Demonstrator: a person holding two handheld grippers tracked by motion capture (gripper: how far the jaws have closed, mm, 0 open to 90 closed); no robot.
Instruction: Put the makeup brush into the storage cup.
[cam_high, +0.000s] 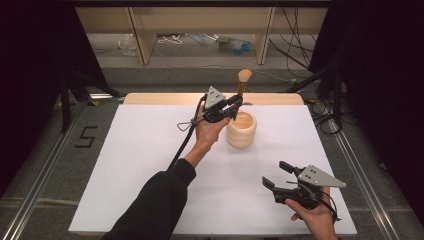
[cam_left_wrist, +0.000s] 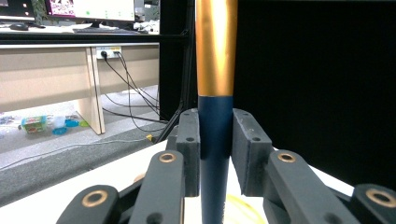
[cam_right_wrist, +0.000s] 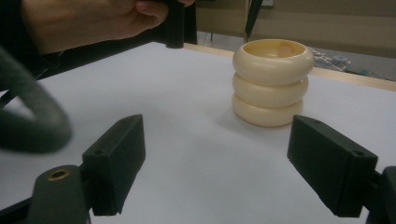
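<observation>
The left claw (cam_high: 235, 106) is clamped on a makeup brush (cam_high: 242, 84), gripping the dark blue part of its handle (cam_left_wrist: 215, 140) just below the gold ferrule, and holds it upright right above the cream ribbed holder (cam_high: 241, 129). That holder, shaped like three stacked rings with an open top, stands on the white tabletop (cam_high: 150, 165) toward its far edge; the brush's soft tan head points up, well above the holder's rim, and its lower end hangs at or just inside the mouth. The brush looks light and stiff along the handle, with a smooth lacquered surface that could slip or swivel between the flat pads, so a hold on the blue shaft near the ferrule, as now, seems the safest place; the bristles are soft and should not be pinched. The holder looks rigid, glossy and possibly breakable, and light enough to tip if the handle knocks its rim. The right claw (cam_high: 276, 177) hovers near the tabletop's near edge, well apart from the holder, its jaws wide and empty, facing the holder (cam_right_wrist: 273, 81).
</observation>
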